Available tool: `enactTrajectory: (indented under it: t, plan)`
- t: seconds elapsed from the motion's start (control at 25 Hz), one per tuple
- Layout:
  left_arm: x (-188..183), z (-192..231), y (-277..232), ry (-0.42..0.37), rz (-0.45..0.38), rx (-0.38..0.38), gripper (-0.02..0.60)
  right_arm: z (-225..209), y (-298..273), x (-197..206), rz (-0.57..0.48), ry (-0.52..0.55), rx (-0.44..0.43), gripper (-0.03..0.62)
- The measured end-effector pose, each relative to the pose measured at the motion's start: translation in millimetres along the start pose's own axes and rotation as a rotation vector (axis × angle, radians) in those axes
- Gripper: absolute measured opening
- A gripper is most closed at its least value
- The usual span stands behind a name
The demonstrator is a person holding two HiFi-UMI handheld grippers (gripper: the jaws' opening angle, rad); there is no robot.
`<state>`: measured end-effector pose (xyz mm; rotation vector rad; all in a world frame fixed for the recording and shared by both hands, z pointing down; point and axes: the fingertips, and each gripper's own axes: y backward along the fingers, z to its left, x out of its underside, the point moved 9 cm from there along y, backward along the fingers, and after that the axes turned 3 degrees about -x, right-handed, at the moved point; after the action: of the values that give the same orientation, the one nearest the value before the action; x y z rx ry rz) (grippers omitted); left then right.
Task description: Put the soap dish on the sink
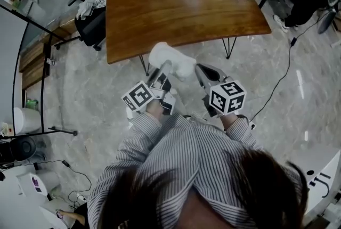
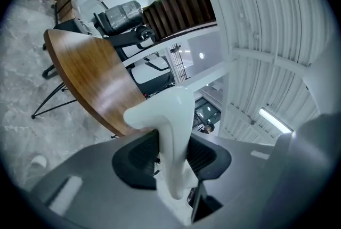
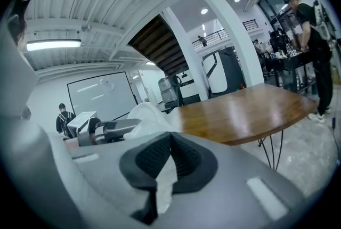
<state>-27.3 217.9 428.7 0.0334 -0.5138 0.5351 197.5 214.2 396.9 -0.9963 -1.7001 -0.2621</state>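
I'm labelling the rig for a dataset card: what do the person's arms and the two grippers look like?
Both sleeves are finely striped shirt fabric. The left gripper and right gripper are grey-bodied, each carrying a white cube with black square markers. Their jaws have black ribbed pads.

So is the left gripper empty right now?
No, the left gripper is clamped on the white soap dish between its jaws.
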Motion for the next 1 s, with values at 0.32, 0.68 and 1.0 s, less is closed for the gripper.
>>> enactTrajectory:
  t: [0.32,0.68,1.0]
  plan:
    - [-55.3,30.3,-78.6,-0.020,0.017,0.020,0.144,-45.4,-71.7,-34.8,-0.055,-0.011,0.010,0.002]
    - [-175.5,62.5,-167.4,-0.050,0.013,0.024,0.144,-84.7,-187.0,-113.8,-0.091,-0.005,0.019,0.002]
    - [-249.6,102.3,-226.0,-0.040,0.041,0.010,0.144,-110.7,-280.3,-153.7,-0.098,-0.040,0.012,0.002]
